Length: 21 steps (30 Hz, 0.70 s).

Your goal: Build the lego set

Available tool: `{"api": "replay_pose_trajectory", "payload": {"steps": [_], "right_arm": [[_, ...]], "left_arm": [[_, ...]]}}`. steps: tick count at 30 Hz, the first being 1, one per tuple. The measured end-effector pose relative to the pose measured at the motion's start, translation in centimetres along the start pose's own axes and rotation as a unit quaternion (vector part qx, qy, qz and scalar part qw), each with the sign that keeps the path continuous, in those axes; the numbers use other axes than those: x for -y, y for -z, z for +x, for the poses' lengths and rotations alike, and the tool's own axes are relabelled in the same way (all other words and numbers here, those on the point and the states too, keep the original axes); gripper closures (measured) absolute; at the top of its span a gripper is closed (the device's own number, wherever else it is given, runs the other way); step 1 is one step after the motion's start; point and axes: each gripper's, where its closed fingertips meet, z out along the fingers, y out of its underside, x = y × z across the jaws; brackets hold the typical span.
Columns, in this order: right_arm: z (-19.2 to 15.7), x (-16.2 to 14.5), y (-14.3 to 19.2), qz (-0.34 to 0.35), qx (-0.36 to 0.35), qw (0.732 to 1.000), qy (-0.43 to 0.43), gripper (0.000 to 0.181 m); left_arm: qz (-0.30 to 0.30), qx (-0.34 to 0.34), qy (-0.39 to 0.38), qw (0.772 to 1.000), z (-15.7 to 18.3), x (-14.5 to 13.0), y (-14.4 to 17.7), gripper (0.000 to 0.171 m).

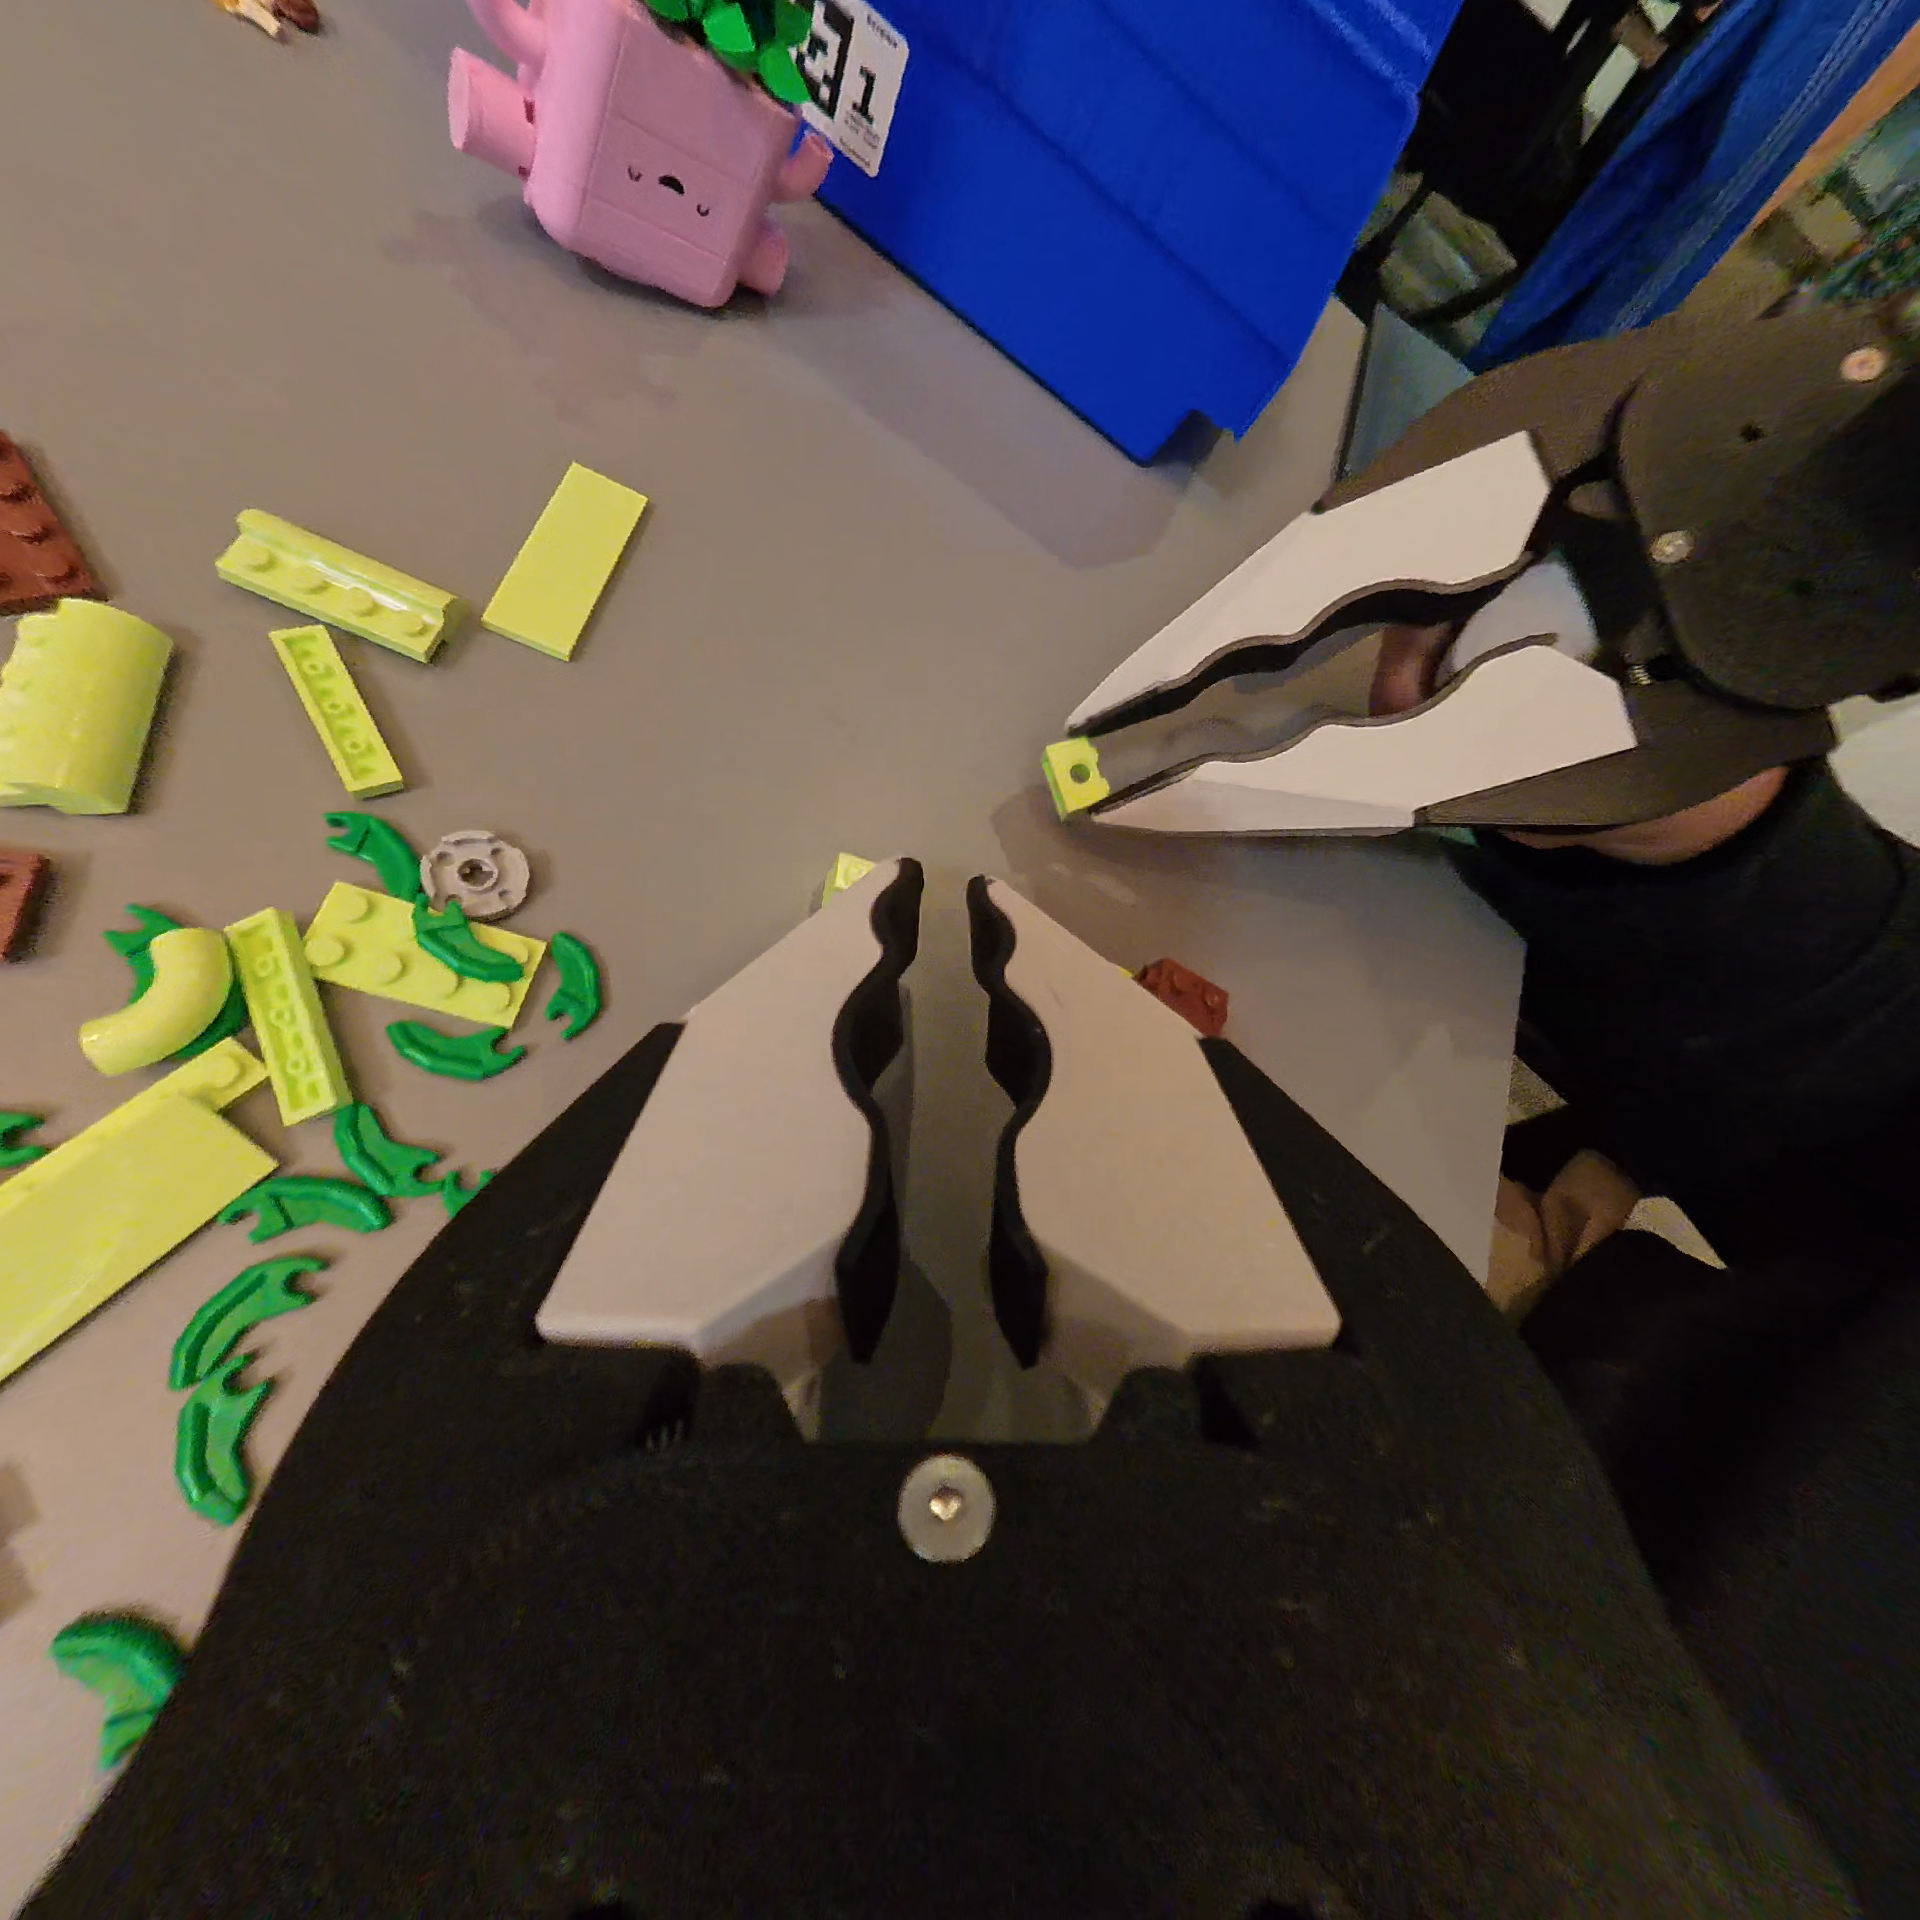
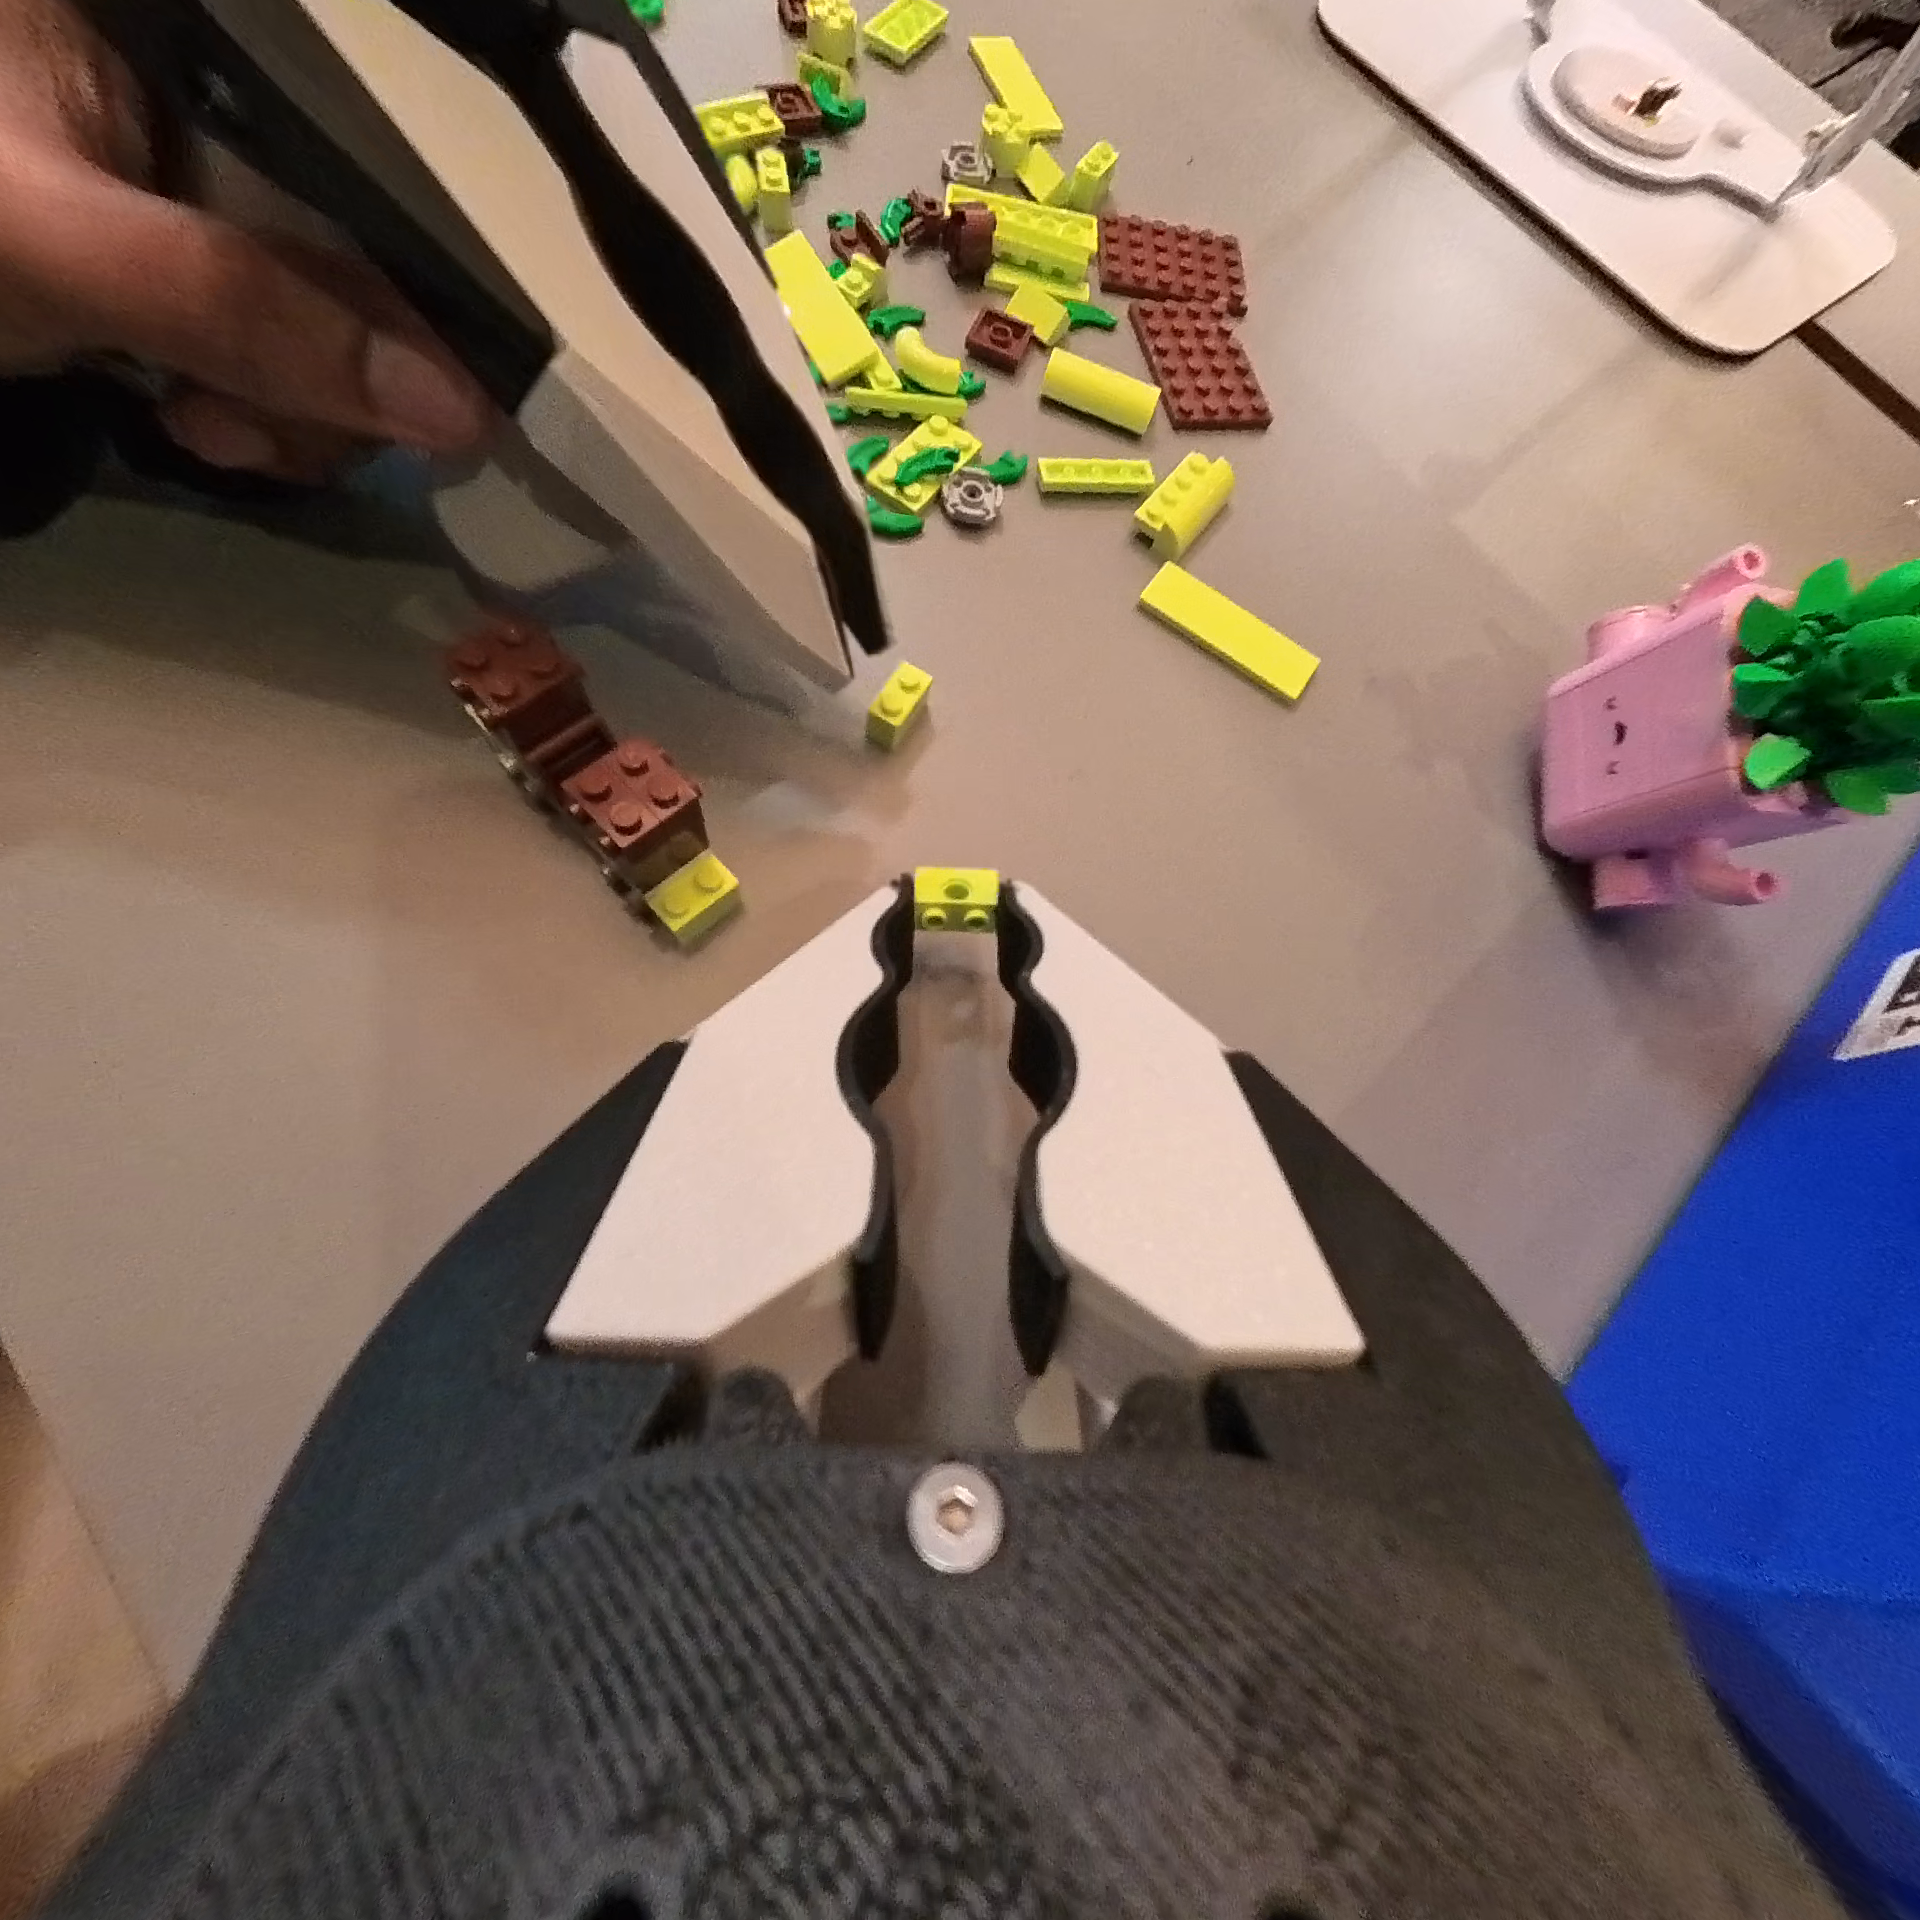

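Note:
My right gripper (image 2: 956, 914) is shut on a small lime brick (image 2: 956, 899) and holds it just above the grey table. In the left wrist view the right gripper (image 1: 1096, 774) comes in from the right with that brick (image 1: 1070, 777) at its tips. My left gripper (image 1: 943, 883) is only slightly open and empty. In the right wrist view it (image 2: 864, 655) points down beside a loose lime brick (image 2: 899, 707), which also shows by its left fingertip (image 1: 847, 873). A brown brick assembly (image 2: 582, 758) with a lime brick (image 2: 694, 891) at its near end lies under the left gripper; only a corner (image 1: 1184, 997) shows past its finger.
A pile of loose lime, green and brown pieces (image 2: 987, 312) lies farther out and left of the left gripper (image 1: 395, 956). Two brown plates (image 2: 1195, 343) lie there. A pink figure with green leaves (image 2: 1642, 748) lies by a blue bin (image 2: 1766, 1247). A white board (image 2: 1662, 156) sits far right. Spacing between my two grippers at the tips: around 5 cm.

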Motion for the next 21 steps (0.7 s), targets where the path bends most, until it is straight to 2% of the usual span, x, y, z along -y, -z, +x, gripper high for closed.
{"api": "replay_pose_trajectory", "payload": {"steps": [4, 8, 14, 21], "right_arm": [[-0.2, 1.4, 0.3, 0.041, 0.006, 0.999, -0.001, 0.168], [-0.2, 2.1, 0.4, 0.06, 0.01, 0.998, -0.003, 0.168], [-0.4, 2.5, 0.3, 0.064, 0.009, 0.998, 0.004, 0.168], [-0.3, 2.5, 0.3, 0.065, 0.01, 0.998, 0.004, 0.168]], "left_arm": [[0.026, -0.009, 0.019, 0.999, -0.3, 0.6, 1.1, 0.161], [-0.004, -0.011, 0.034, 0.999, -1.1, -0.2, 0.3, 0.156], [-0.057, -0.003, 0.014, 0.998, -1.1, -1.1, -1.0, 0.152], [-0.039, -0.023, 0.013, 0.999, -0.7, -0.5, -0.6, 0.152]]}}
